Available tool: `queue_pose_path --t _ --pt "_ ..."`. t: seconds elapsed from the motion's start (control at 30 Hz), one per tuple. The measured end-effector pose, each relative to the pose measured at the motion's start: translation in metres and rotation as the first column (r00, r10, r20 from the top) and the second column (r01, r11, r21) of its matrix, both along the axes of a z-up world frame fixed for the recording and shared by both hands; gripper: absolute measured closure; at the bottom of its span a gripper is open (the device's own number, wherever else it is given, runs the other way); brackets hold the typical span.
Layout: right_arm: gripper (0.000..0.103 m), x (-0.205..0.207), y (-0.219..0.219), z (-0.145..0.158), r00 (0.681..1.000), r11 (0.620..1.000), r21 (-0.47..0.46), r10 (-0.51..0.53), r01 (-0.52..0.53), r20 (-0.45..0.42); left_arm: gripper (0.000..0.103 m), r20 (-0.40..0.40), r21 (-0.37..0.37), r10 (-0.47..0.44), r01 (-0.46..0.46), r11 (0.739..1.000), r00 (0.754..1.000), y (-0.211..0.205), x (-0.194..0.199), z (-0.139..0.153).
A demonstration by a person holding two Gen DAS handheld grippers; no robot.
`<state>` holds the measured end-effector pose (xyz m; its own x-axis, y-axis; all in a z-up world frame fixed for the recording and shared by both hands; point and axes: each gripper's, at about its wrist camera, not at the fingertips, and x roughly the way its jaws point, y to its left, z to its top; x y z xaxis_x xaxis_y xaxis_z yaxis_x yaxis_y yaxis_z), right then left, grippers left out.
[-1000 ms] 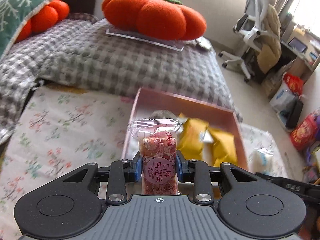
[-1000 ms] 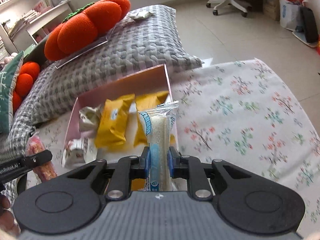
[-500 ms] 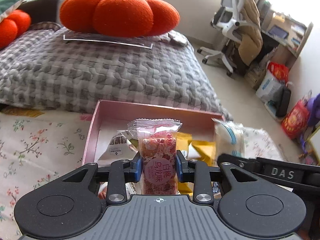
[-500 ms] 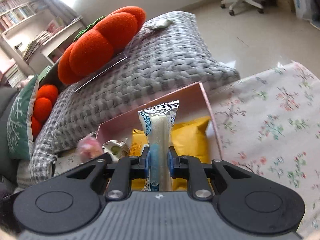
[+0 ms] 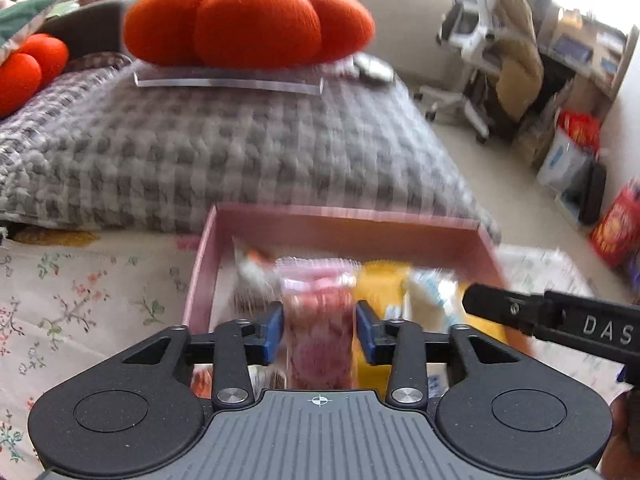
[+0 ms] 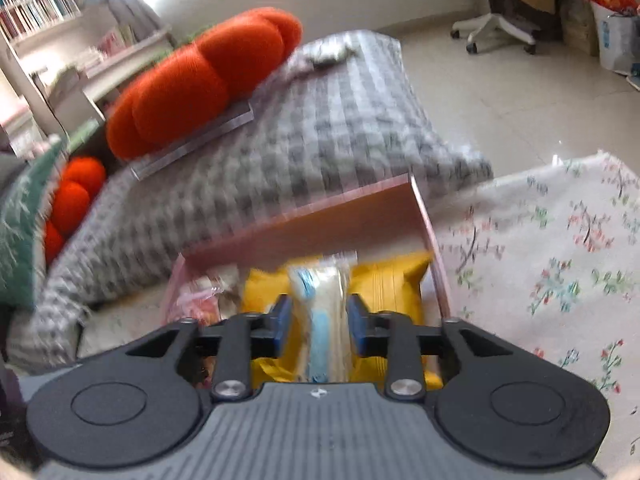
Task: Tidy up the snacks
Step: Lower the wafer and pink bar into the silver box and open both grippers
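We hold a pink snack (image 5: 320, 340) in our left gripper (image 5: 320, 334) and a white snack (image 6: 322, 320) in our right gripper (image 6: 320, 328), both over the pink box (image 5: 340, 224); yellow packets (image 6: 388, 284) fill it, a grey cushion (image 5: 220, 152) behind.

This is a lived-in room of a home, part lounge and part study. A grey checked cushion (image 5: 224, 152) fills the middle of the left wrist view, with an orange pumpkin-shaped pillow (image 5: 248, 24) on it at the top and a floral cloth (image 5: 80, 304) at lower left. A white swivel chair (image 5: 476, 44) and a cluttered desk (image 5: 588, 56) stand at upper right, and bookshelves (image 6: 36, 12) fill the upper left of the right wrist view.
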<state>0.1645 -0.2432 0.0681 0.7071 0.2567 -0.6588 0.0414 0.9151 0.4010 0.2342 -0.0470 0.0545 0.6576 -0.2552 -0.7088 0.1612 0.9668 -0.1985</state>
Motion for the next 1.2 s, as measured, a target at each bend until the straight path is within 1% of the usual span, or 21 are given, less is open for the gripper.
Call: queue_pose_path --t 0.03,0.17,0.2,0.27,0.33,0.43,0.53,0.63,0.77,0.83,0.9,0.93,1.0,1.1,1.13,1.2 --pt "0.069 -0.002 -0.002 0.006 1.0 1.0 0.006 -0.005 0.005 0.013 0.057 0.009 -0.005 0.007 -0.007 1.0 1.0 0.003 -0.002 0.006" --pt "0.072 -0.007 -0.005 0.014 1.0 0.998 0.062 0.005 -0.005 -0.006 0.057 0.026 0.02 0.043 -0.043 0.999 0.999 0.017 -0.013 0.026" --pt "0.078 -0.009 -0.004 0.014 1.0 0.998 0.06 0.011 -0.01 -0.02 0.057 0.024 0.026 0.046 -0.047 0.999 0.999 0.02 -0.016 0.029" --pt "0.084 -0.01 0.002 0.013 0.999 0.999 0.035 0.021 -0.02 -0.043 0.057 0.024 0.037 0.056 -0.057 0.998 0.998 0.029 -0.027 0.033" --pt "0.086 -0.015 0.003 0.013 0.998 1.0 0.026 0.017 -0.016 -0.066 0.057 0.017 0.048 0.068 -0.069 0.996 0.998 0.039 -0.035 0.037" --pt "0.086 -0.026 -0.007 0.016 0.996 0.998 0.054 -0.011 0.016 -0.087 0.057 0.005 0.049 0.106 -0.106 0.993 0.994 0.055 -0.048 0.04" --pt "0.086 -0.042 -0.019 0.023 0.994 0.996 0.078 -0.036 0.044 -0.105 0.057 -0.013 0.056 0.111 -0.11 0.992 0.994 0.064 -0.061 0.041" --pt "0.081 -0.053 -0.018 0.035 0.992 0.999 0.03 -0.014 0.018 -0.122 0.057 -0.011 0.089 0.108 -0.106 0.99 0.994 0.065 -0.075 0.044" --pt "0.075 -0.066 -0.01 0.04 0.991 0.999 -0.048 0.012 -0.019 -0.132 0.057 -0.018 0.098 0.085 -0.083 0.992 0.996 0.063 -0.095 0.046" --pt "0.073 -0.072 -0.006 0.039 0.986 0.998 -0.053 0.024 -0.033 -0.164 0.057 -0.033 0.091 0.073 -0.07 0.993 0.997 0.062 -0.103 0.046" --pt "0.07 -0.078 -0.002 0.038 0.982 0.998 -0.046 0.038 -0.048 -0.187 0.057 -0.049 0.096 0.055 -0.05 0.994 0.997 0.059 -0.107 0.044" --pt "0.068 -0.081 0.001 0.037 0.978 0.997 -0.049 0.049 -0.06 -0.202 0.057 -0.058 0.104 0.043 -0.036 0.994 0.997 0.058 -0.11 0.042" --pt "0.059 -0.086 0.008 0.034 0.97 0.993 -0.077 0.075 -0.095 -0.231 0.057 -0.082 0.124 0.022 -0.012 0.992 0.996 0.056 -0.116 0.037" --pt "0.056 -0.094 0.013 0.031 0.961 0.985 -0.119 0.091 -0.126 -0.262 0.057 -0.109 0.145 -0.005 0.021 0.989 0.994 0.058 -0.124 0.028" --pt "0.056 -0.095 0.012 0.03 0.958 0.984 -0.122 0.092 -0.129 -0.272 0.057 -0.113 0.155 -0.014 0.032 0.987 0.994 0.059 -0.127 0.026" --pt "0.051 -0.097 0.01 0.03 0.955 0.985 -0.116 0.092 -0.129 -0.281 0.057 -0.114 0.172 -0.044 0.063 0.983 0.992 0.06 -0.132 0.021"
